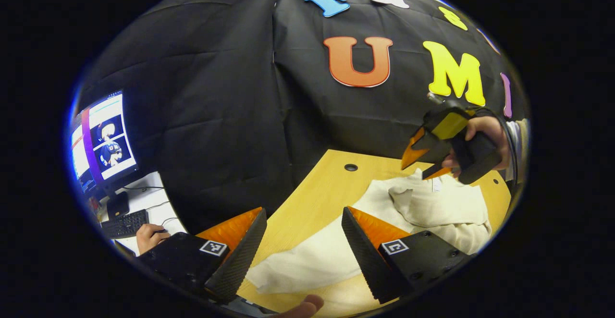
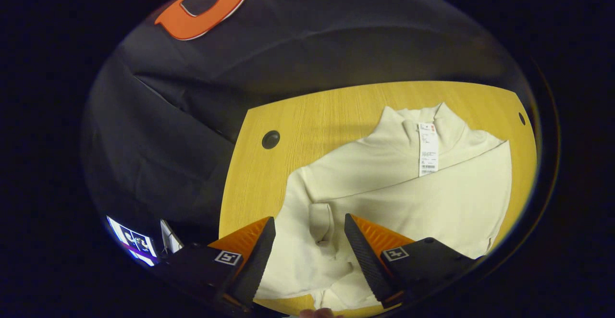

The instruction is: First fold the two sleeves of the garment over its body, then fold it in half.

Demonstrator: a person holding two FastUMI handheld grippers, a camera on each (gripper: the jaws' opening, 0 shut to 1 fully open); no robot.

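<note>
Right gripper hangs w/ fingers apart over a cream garment lying on the wood table; one sleeve lies across its body. Left gripper also spread, holding nothing. Advice: pinch cloth edges only, lay folds flat & square.

Cream garment on wooden table, left claw open above it, right claw farther off, monitor

Garment hem cut off behind right gripper fingers.
</note>
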